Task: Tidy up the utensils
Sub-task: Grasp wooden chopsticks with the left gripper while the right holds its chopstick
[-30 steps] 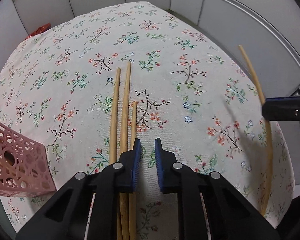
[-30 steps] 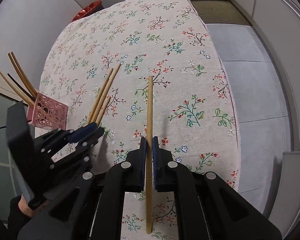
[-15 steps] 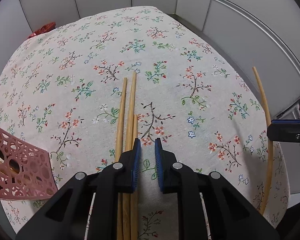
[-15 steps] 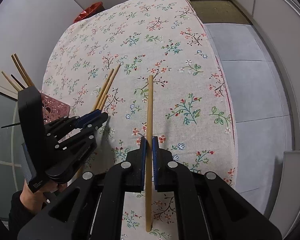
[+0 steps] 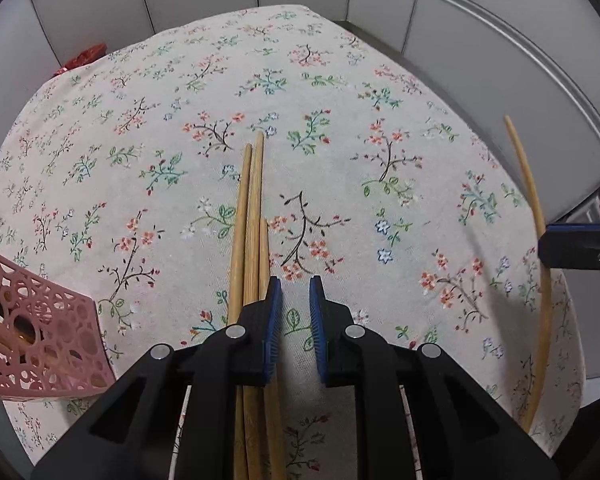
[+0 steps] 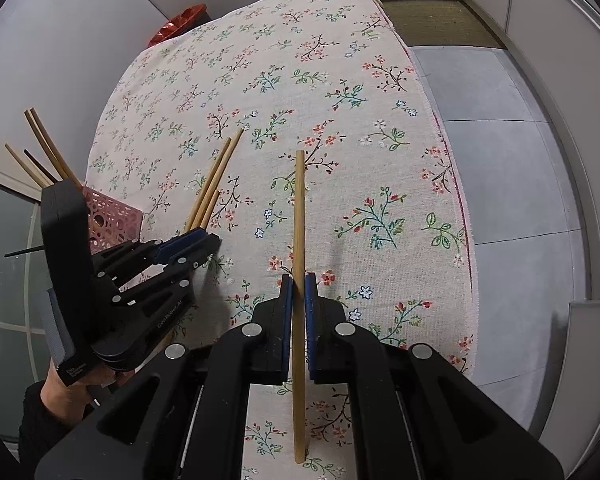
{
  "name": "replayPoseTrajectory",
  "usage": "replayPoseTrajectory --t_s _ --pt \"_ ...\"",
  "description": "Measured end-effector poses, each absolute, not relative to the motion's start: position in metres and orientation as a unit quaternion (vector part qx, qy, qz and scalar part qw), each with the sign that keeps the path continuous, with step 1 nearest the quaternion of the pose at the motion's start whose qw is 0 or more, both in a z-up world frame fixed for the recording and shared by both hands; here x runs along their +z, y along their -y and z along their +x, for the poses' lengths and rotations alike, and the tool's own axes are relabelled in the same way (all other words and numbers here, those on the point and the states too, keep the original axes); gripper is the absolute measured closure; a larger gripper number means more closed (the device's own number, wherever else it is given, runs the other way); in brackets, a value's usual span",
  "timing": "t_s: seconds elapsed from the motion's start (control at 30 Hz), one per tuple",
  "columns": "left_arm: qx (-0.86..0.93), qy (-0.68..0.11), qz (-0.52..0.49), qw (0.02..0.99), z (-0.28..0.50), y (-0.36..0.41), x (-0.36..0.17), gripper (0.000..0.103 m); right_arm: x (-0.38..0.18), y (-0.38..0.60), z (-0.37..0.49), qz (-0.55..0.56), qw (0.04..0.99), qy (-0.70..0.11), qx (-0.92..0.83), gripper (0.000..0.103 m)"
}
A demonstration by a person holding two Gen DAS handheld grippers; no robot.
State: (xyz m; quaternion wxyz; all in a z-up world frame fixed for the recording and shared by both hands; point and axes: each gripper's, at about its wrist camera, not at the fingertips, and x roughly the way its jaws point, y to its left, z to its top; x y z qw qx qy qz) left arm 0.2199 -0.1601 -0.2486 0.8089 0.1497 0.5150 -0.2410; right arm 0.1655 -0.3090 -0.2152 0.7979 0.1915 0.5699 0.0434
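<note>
Nearest in the right wrist view, a single chopstick [image 6: 299, 240] is gripped between the closed jaws of the right gripper [image 6: 299, 286]; it is held above the flowered cloth [image 6: 320, 80] that covers the bench, with its shaft running on past the blue pads at both ends. In the left wrist view, the jaws of the left gripper [image 5: 292, 300] are seen standing slightly apart with only cloth visible in the gap, so nothing is clamped there. Three loose chopsticks [image 5: 252, 216] are laid together on the cloth just to the left of that gap, passing under the left jaw; whether the jaw touches them cannot be told from this angle. To the left of them, near the edge of the bench, a pink perforated holder [image 5: 40, 332] is seen, and from the right wrist view several chopsticks [image 6: 44, 152] are seen standing slanted in it, partly hidden behind the left gripper's body. A person's hand [image 6: 80, 380] is seen under that gripper. Farther back, the cloth is left bare, and at the far edge of the bench something red [image 6: 180, 24] is visible, too small to be identified.
</note>
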Motion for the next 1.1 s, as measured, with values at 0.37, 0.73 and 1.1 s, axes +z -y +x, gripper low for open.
replayPoseTrajectory --t_s 0.37,0.73,1.1 --pt "-0.191 -0.493 0.136 0.838 0.246 0.162 -0.239 0.088 -0.216 0.312 0.167 0.2 0.797 -0.568 0.043 0.098" --pt "-0.165 -0.498 0.107 0.844 0.283 0.162 -0.25 0.089 -0.216 0.319 0.172 0.208 0.796 -0.567 0.041 0.098" --pt "-0.176 -0.501 0.102 0.841 0.289 0.168 -0.254 0.089 -0.217 0.325 0.174 0.215 0.794 -0.567 0.041 0.098"
